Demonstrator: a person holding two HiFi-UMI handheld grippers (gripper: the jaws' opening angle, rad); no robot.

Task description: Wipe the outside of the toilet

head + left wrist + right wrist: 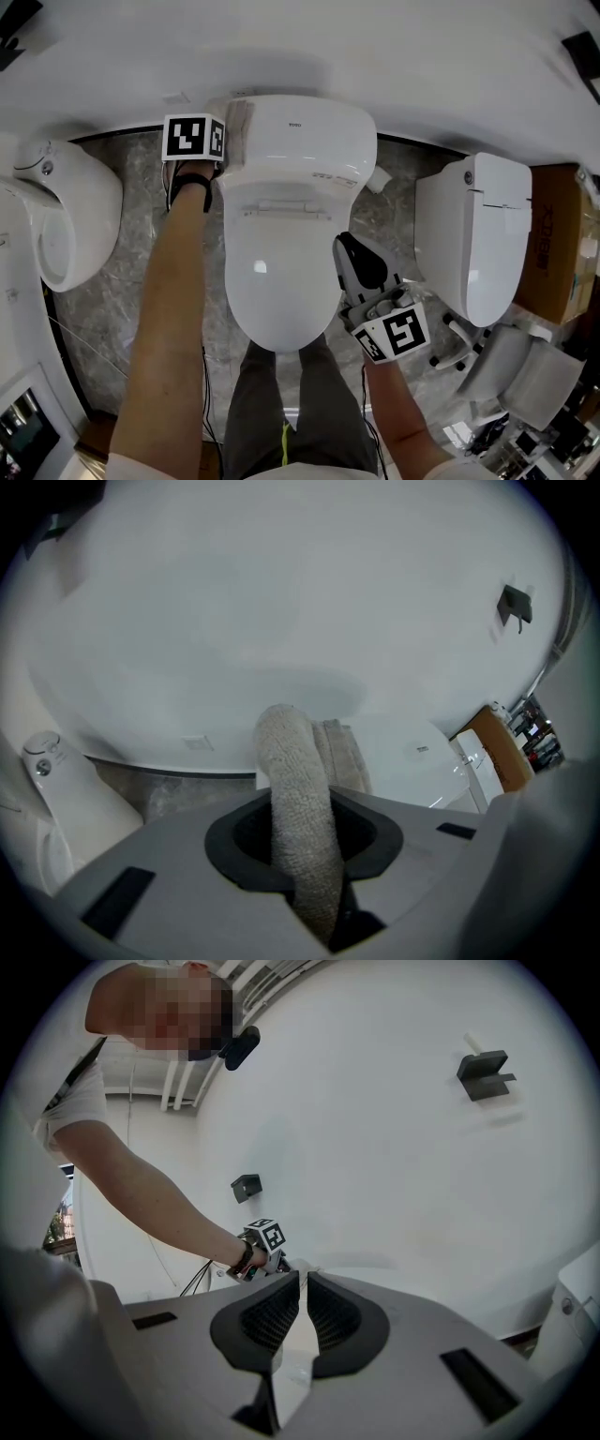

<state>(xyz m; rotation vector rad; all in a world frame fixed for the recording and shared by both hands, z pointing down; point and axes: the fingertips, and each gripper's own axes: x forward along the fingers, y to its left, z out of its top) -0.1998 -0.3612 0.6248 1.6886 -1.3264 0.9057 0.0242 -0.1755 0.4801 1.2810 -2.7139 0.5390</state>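
Head view put the left gripper (305, 841), clamped on a cloth (286, 752), at the toilet's (281, 253) eleven o'clock. The right gripper (302, 1312) was closed and empty, and wiping looked barely begun.

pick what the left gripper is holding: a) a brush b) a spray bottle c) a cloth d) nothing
c: the left gripper view shows the left gripper shut on a pale terry cloth, whose far end reaches the rear of the toilet.
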